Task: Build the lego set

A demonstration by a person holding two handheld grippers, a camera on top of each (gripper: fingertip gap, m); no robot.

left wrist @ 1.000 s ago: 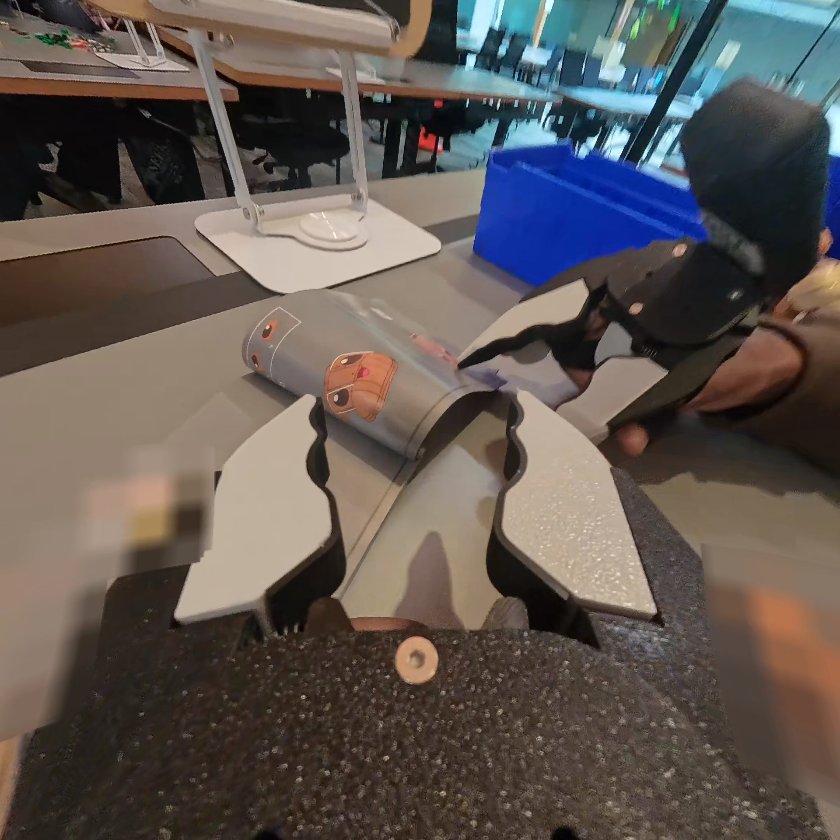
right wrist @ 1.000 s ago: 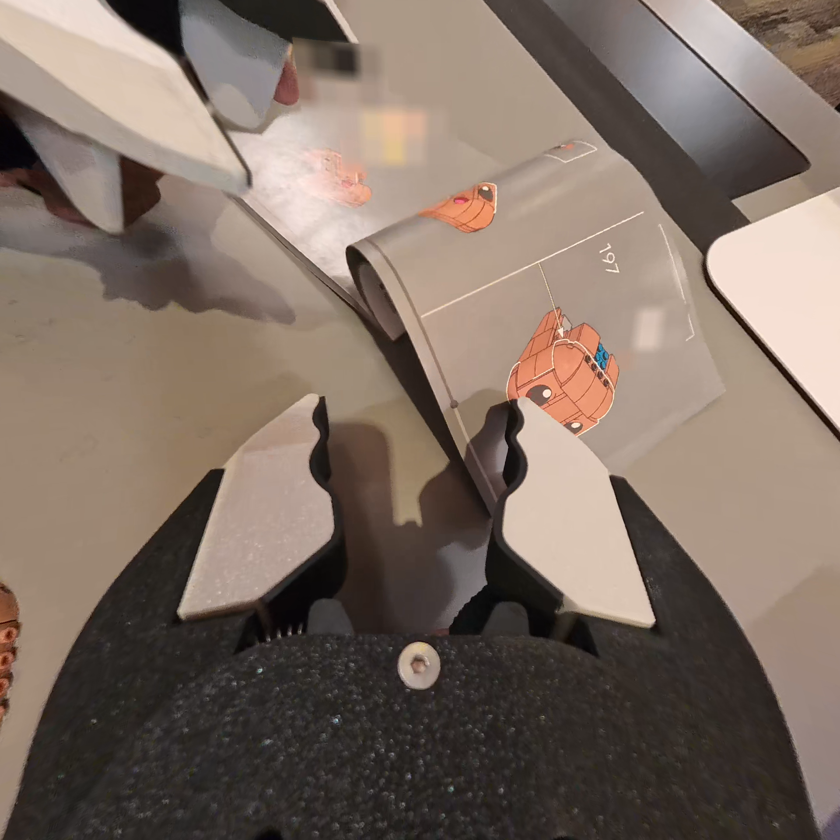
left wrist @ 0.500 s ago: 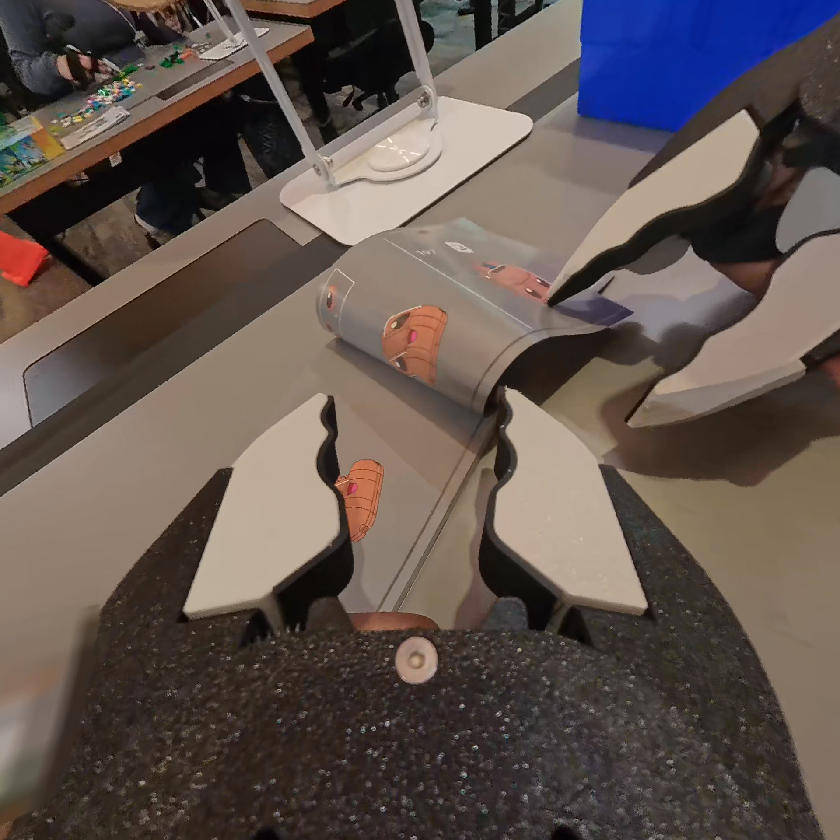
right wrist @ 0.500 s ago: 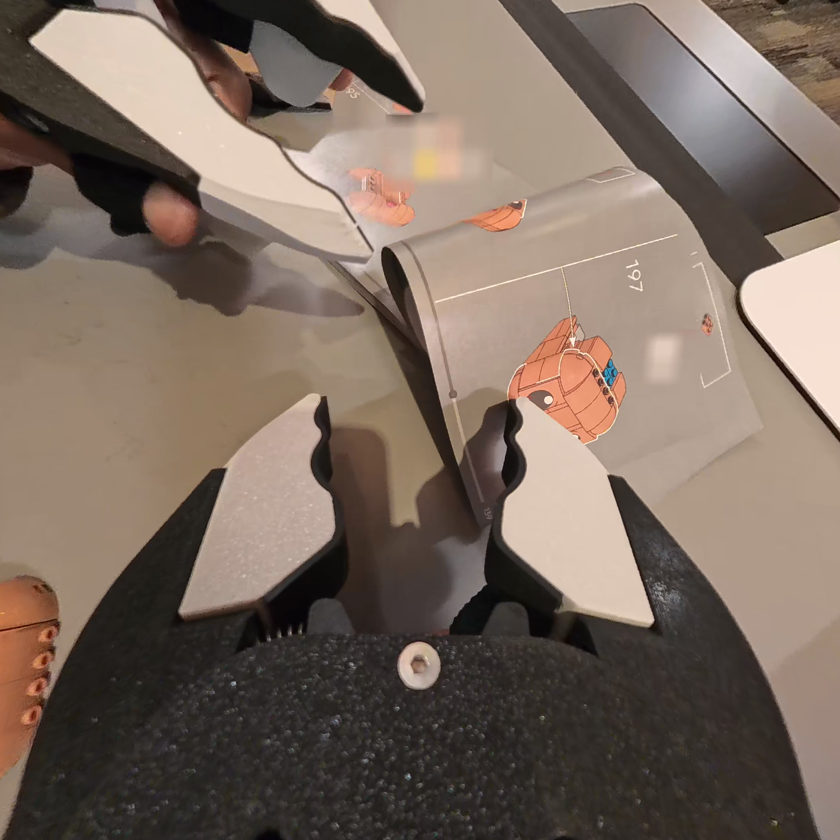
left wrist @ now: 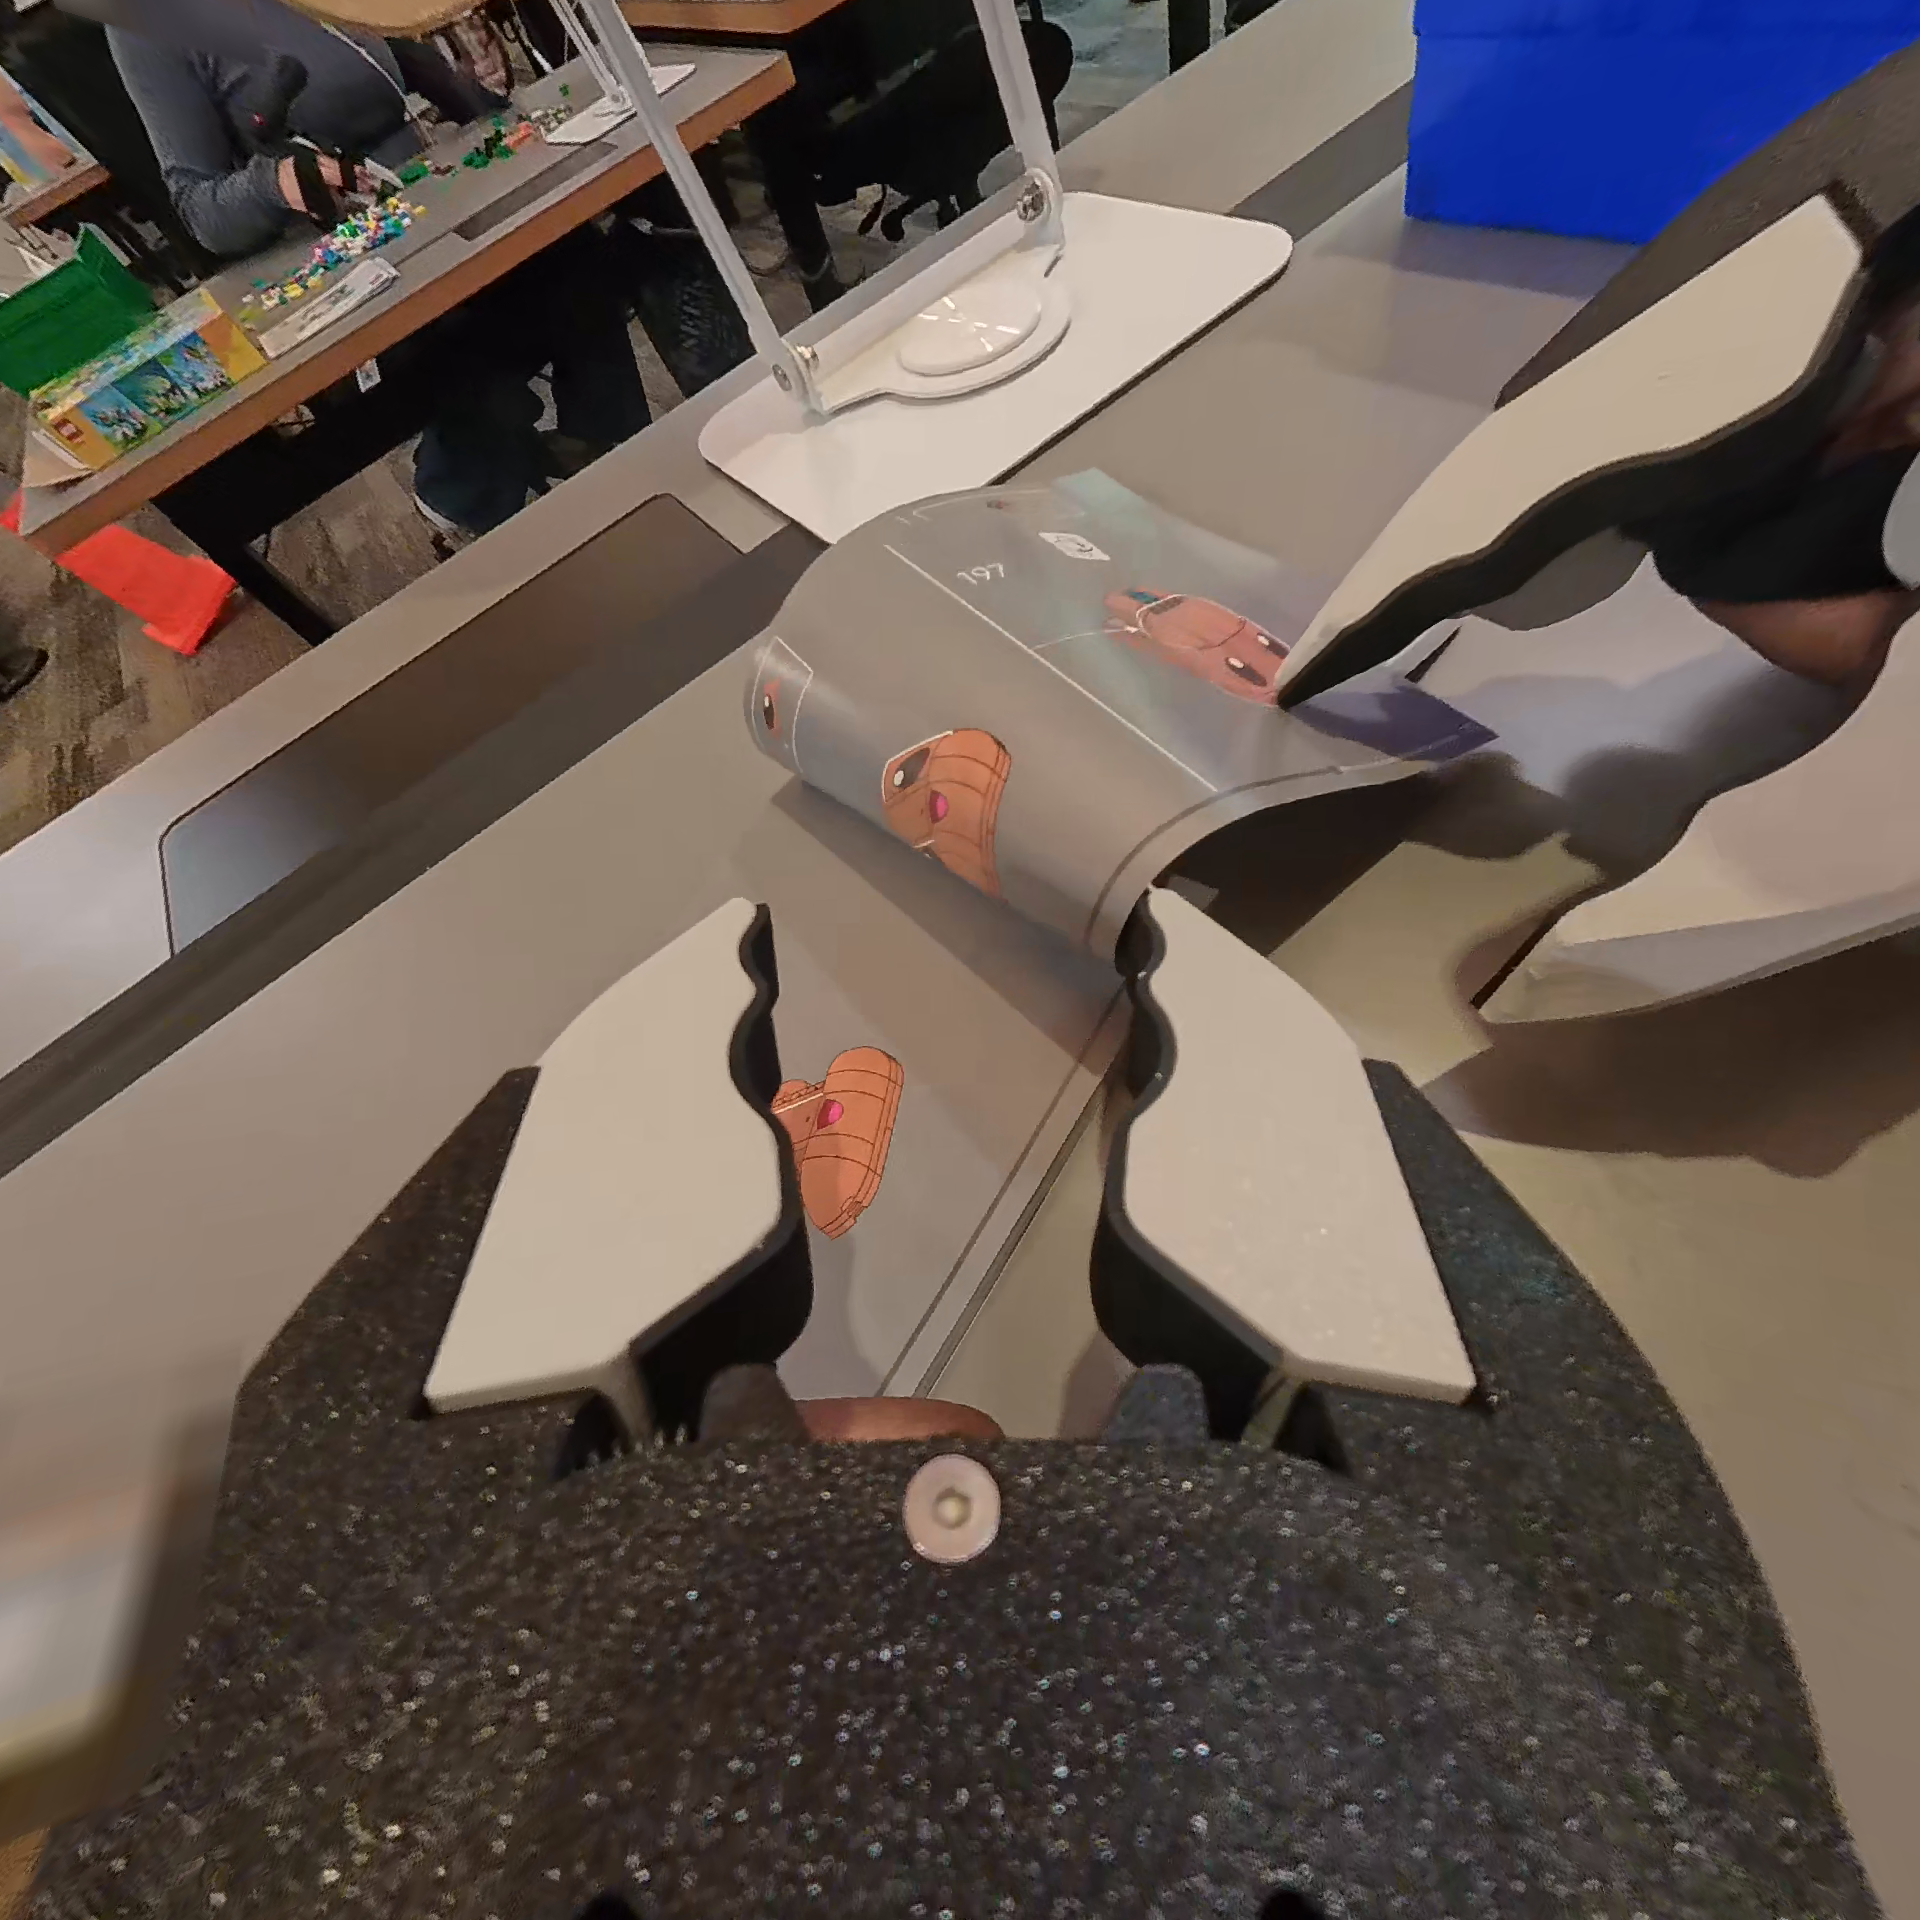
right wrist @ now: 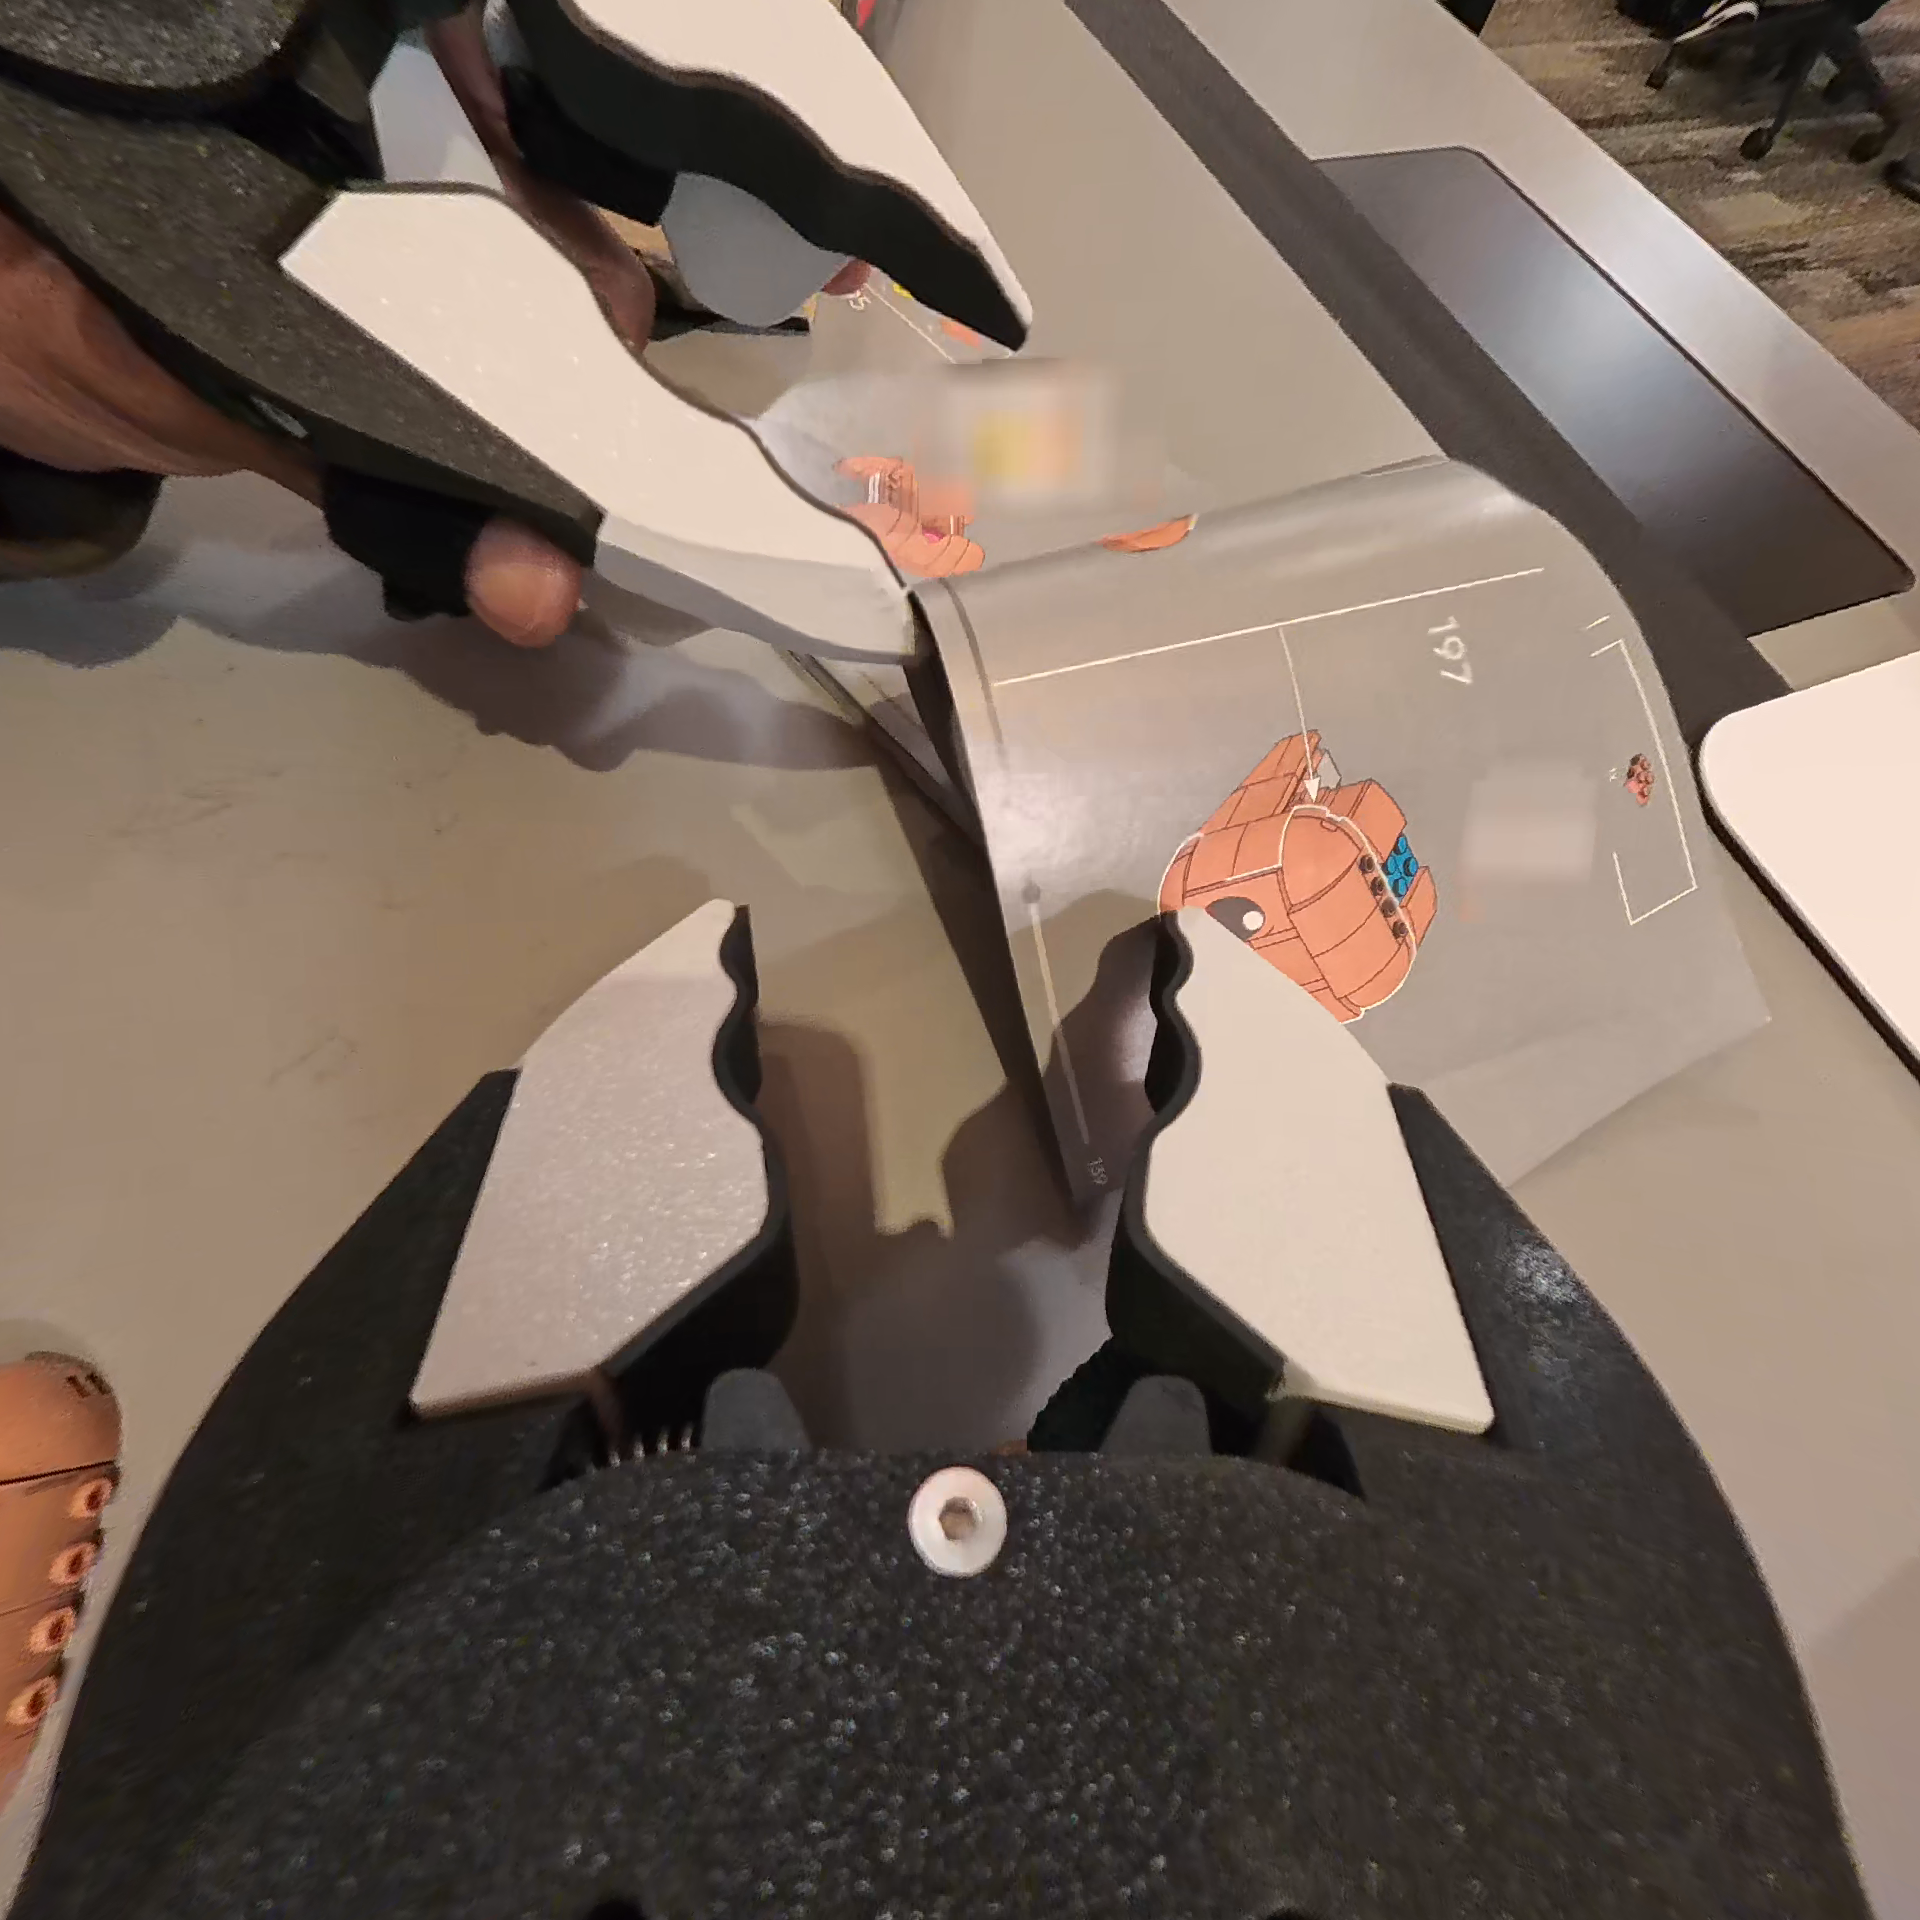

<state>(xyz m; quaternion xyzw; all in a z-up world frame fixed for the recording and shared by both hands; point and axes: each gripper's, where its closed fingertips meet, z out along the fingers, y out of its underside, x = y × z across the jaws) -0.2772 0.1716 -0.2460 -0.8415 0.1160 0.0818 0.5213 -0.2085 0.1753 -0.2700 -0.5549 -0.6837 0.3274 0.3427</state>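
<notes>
Lying on the grey desk [right wrist: 312,883], the Lego instruction booklet [right wrist: 1299,727] has one grey page bowed up in an arch. The left claw [left wrist: 951,925] is spread open and empty above the booklet's flat page, its right finger at the arched page's edge. The right claw [right wrist: 951,925], also open and holding nothing, has one fingertip on that page (beside a printed orange model). A white stand base [left wrist: 1039,353] sits beyond the booklet; an orange-brown Lego piece [right wrist: 47,1538] lies well away from it.
</notes>
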